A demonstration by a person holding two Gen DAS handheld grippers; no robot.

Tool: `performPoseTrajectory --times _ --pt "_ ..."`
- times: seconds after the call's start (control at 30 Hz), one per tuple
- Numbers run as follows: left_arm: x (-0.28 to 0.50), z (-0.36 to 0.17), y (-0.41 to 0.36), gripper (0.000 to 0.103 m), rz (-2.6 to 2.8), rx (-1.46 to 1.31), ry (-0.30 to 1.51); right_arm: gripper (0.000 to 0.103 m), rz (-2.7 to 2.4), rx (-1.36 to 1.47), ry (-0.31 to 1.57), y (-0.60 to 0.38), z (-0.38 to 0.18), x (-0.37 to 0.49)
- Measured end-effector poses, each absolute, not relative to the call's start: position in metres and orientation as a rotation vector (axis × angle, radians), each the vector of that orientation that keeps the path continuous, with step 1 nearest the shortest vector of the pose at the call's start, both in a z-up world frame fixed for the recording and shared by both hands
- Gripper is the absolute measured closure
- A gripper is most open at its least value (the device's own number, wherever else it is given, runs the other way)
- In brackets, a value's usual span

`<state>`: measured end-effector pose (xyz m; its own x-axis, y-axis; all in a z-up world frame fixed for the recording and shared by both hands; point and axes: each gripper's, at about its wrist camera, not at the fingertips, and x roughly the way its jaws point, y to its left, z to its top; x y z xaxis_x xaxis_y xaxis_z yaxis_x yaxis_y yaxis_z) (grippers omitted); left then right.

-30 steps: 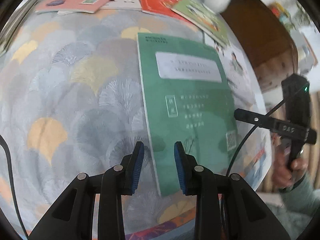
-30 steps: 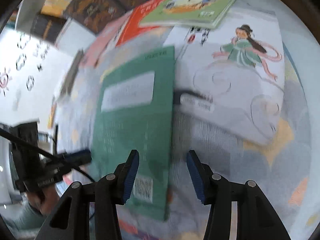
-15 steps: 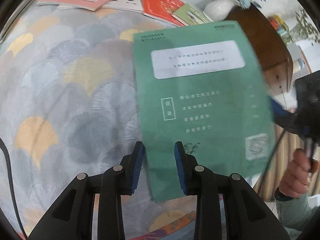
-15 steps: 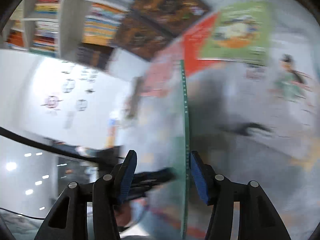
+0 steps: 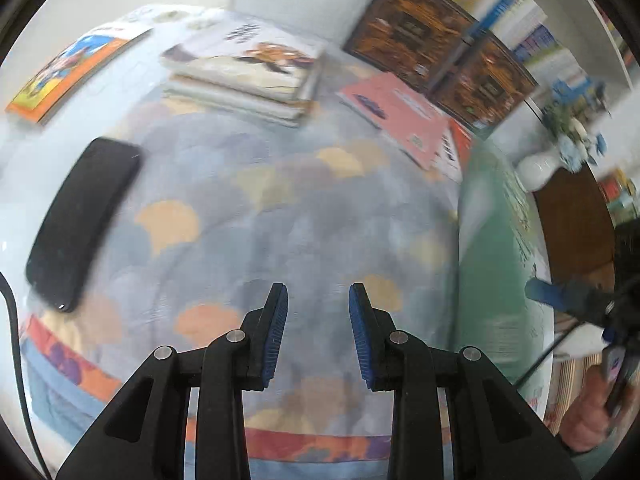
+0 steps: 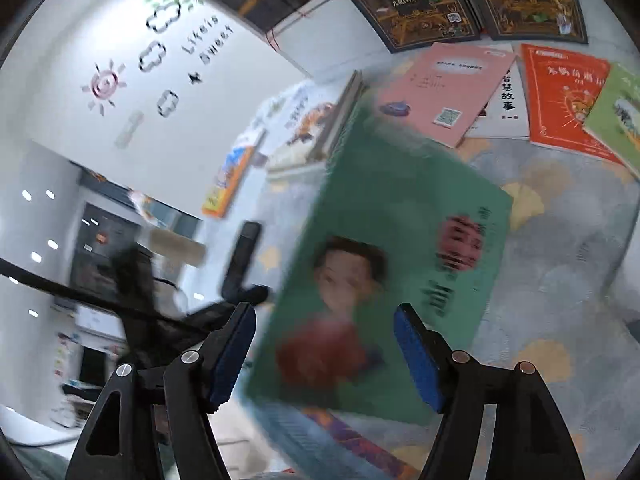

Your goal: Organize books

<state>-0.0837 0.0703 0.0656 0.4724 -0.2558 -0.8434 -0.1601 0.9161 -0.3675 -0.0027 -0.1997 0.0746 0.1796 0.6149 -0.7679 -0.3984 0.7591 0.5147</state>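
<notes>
A thin green book (image 6: pixel 400 216) shows its front cover with a child's picture. It is blurred and tilted over the patterned cloth (image 5: pixel 280 208), its near end between the jaws of my right gripper (image 6: pixel 325 312). Those jaws are opening and neither pad touches the book. In the left wrist view the same green book (image 5: pixel 496 264) stands steeply at the right, with a blue finger (image 5: pixel 560 300) of the right gripper beside it. My left gripper (image 5: pixel 318 292) hovers over bare cloth to the book's left, a gap between its pads and nothing in it.
A black phone (image 5: pixel 80 220) lies at the left. Behind it are a stack of pale books (image 5: pixel 248 72) and an orange picture book (image 5: pixel 68 76). Pink (image 6: pixel 444 88), red (image 6: pixel 560 100) and two dark brown books (image 6: pixel 404 4) lie at the back. A white vase (image 5: pixel 536 168) stands far right.
The green book went from lying back cover up to tipped over, front cover showing. My left gripper swung left off its corner. The right gripper's jaws spread wider.
</notes>
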Motion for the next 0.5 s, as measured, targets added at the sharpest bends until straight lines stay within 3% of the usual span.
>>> performPoseTrajectory --times 0.2,0.27,0.3,0.5 --pt "-0.076 0.039 0.051 0.075 -0.106 -0.394 1.157 0.034 0.472 -0.02 1.248 -0.201 0.03 -0.013" --pt "-0.068 0.025 0.042 0.075 -0.106 -0.392 1.195 0.039 0.436 -0.003 1.287 -0.209 0.013 -0.016" --pt "-0.068 0.022 0.041 0.075 -0.099 -0.396 1.205 0.047 0.425 0.008 1.301 -0.211 0.005 -0.018" --pt "-0.067 0.009 0.03 0.075 -0.067 -0.332 1.235 0.053 0.471 0.096 1.331 -0.213 -0.016 -0.032"
